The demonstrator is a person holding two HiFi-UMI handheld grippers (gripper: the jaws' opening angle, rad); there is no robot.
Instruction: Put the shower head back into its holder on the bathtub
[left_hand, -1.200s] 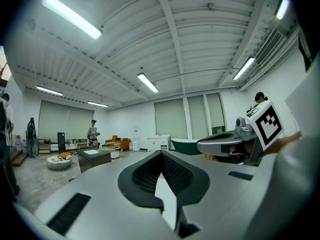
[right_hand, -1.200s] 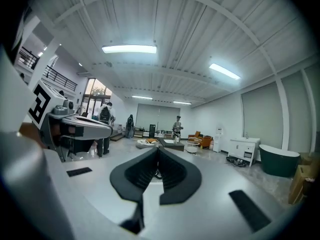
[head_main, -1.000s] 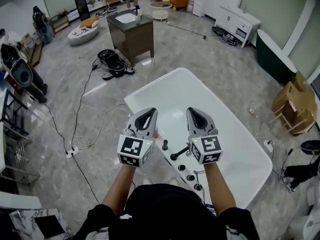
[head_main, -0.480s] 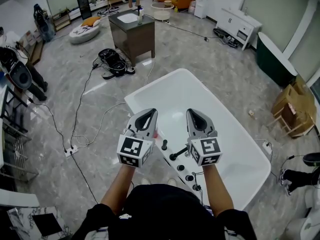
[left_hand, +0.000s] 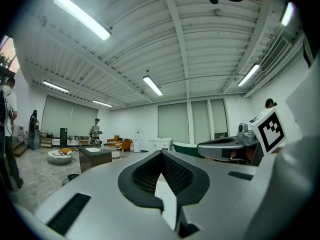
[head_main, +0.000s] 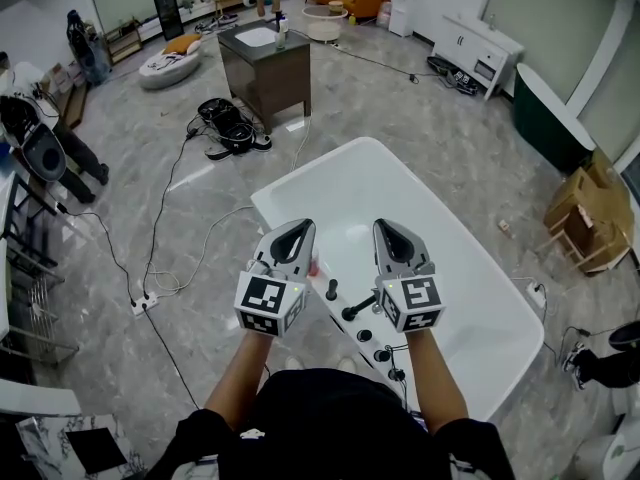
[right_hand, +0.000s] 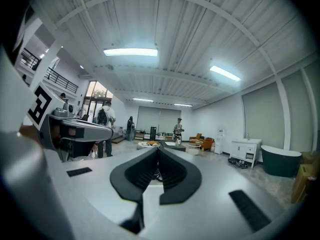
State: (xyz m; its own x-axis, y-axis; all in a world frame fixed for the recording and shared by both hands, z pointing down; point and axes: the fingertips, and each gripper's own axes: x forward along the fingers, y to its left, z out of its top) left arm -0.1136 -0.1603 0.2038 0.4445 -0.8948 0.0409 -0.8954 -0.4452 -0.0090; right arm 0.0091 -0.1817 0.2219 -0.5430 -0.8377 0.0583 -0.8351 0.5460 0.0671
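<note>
White bathtub (head_main: 470, 268) below left tool (head_main: 300, 224), right tool (head_main: 383, 224); jaws together, empty.

Well ahead of the left gripper (head_main: 297, 230) stands a dark brown vanity cabinet (head_main: 265, 68), with a heap of black cables (head_main: 228, 128) on the floor on its near side. A white power strip (head_main: 142, 305) lies out to that gripper's left. Far to the right of the right gripper (head_main: 386, 230) are a dark green tub (head_main: 545, 118) and a cardboard box (head_main: 580, 208), with a white cabinet (head_main: 472, 48) beyond
</note>
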